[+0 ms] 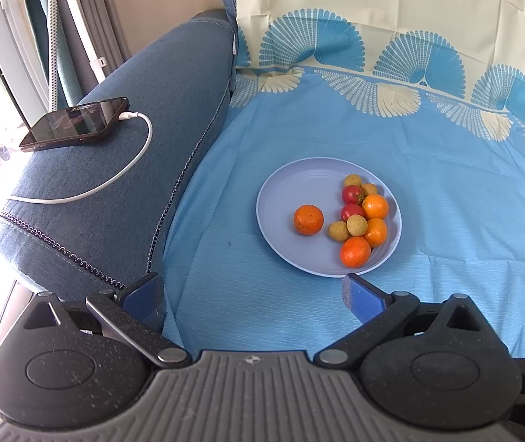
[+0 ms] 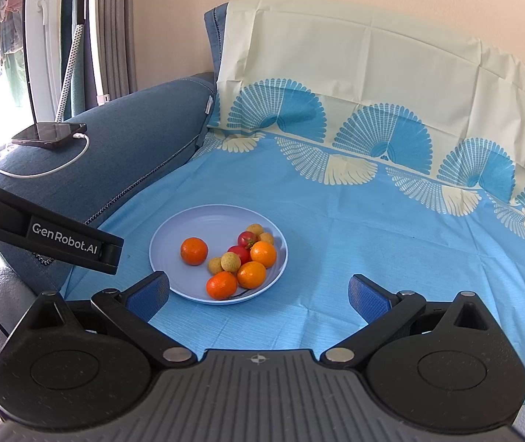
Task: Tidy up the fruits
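**Fruit Plate on Blue Cloth, Both Claws Spread and Empty**

A pale blue plate is set on a blue cloth printed with fan shapes along its far edge. All the fruit is contained on the plate. One orange is placed alone on the left part of the plate, apart from the rest. On the right part a cluster is formed: three more oranges, two small red fruits and several small tan round fruits, most of them touching one another.

The left claw is held wide, with nothing between its fingers; it is positioned near the plate's near rim. The right claw is likewise held wide and empty, with the plate seen just beyond its left finger.

To the left of the cloth, a blue upholstered armrest is seen. A dark phone is laid on it, with a white cable plugged into its end.
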Tool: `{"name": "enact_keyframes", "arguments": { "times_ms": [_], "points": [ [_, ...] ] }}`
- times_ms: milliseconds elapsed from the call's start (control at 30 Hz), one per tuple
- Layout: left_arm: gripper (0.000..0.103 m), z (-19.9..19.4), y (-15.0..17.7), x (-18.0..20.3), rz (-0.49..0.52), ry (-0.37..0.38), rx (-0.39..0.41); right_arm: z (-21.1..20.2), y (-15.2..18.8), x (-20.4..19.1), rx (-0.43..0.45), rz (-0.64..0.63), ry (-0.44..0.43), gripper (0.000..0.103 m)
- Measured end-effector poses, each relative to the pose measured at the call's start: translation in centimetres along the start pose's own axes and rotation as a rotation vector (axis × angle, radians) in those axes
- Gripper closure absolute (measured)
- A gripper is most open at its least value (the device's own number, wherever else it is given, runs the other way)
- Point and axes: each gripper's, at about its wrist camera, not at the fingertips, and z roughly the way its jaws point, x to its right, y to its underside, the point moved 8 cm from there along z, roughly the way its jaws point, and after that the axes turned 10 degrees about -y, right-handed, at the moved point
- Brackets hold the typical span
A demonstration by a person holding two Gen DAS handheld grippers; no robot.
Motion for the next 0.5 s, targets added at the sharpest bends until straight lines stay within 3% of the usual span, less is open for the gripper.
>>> {"name": "enact_keyframes", "arguments": {
  "times_ms": [500],
  "points": [
    [0.0, 0.08, 0.1, 0.06, 0.001, -0.001, -0.004, 0.03, 0.01, 0.01, -0.001, -0.001, 0.0, 0.001]
  ]
}}
